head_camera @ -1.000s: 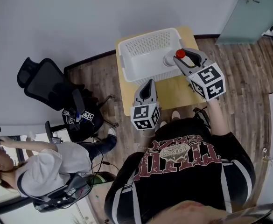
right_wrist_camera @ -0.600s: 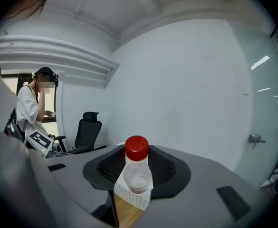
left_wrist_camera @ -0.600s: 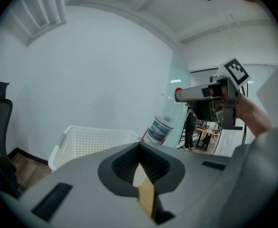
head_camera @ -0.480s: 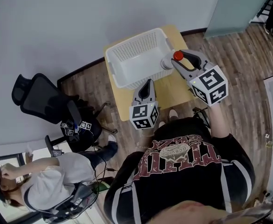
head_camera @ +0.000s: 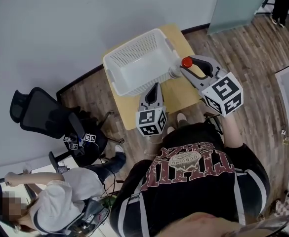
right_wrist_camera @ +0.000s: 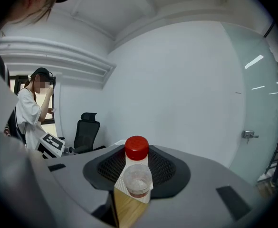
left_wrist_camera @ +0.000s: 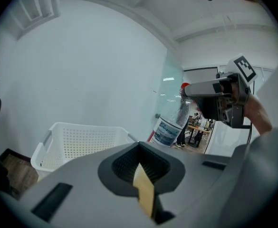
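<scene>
Red-capped bottle [head_camera: 176, 72] clamped at the neck by the right gripper [head_camera: 188, 66], held in the air at the basket [head_camera: 129, 46] corner, over the table [head_camera: 184, 92]. Long axis near vertical but tilted: cap up, base leaning toward the basket. Left gripper [head_camera: 155, 88]: jaws together, empty. Judged step: carry. Next move calls for the base to clear the rim before any release.

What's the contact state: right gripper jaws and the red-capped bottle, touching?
Touching. The right gripper view shows the right gripper shut on the red-capped bottle, jaws pressed against both sides with no gap.
</scene>
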Tool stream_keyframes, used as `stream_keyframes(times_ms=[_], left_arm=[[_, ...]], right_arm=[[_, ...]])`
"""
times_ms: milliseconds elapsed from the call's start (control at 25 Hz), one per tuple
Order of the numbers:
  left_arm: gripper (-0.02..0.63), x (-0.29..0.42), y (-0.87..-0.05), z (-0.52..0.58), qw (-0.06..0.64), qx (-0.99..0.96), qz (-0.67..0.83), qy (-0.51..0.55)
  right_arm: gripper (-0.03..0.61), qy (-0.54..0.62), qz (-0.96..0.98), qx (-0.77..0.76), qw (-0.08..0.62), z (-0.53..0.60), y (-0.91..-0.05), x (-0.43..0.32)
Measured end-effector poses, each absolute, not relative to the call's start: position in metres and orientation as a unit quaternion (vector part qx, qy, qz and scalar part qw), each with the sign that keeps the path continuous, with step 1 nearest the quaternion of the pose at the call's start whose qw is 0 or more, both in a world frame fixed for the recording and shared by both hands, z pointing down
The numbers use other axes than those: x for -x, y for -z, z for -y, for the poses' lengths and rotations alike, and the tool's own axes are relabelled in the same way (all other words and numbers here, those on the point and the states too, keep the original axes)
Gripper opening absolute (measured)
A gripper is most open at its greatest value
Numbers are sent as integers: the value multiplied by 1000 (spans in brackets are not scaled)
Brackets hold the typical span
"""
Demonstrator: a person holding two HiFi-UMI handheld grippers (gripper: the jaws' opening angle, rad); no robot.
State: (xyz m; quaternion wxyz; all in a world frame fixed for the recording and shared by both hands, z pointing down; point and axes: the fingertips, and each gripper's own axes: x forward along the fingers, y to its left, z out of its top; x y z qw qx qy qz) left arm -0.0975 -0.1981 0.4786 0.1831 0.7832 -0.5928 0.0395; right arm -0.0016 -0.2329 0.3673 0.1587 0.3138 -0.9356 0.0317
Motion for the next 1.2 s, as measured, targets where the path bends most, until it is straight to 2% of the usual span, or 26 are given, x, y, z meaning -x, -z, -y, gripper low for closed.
stream_keyframes(times_ms=[560, 1200], left_arm=[[32, 99, -480, 195, 186, -782, 593, -45], [32, 102, -493, 183, 193, -776, 599, -52]], right_arm=[[158, -43, 928, -313, 197, 236, -394, 3], [158, -68, 925, -309, 210, 235, -450, 14]])
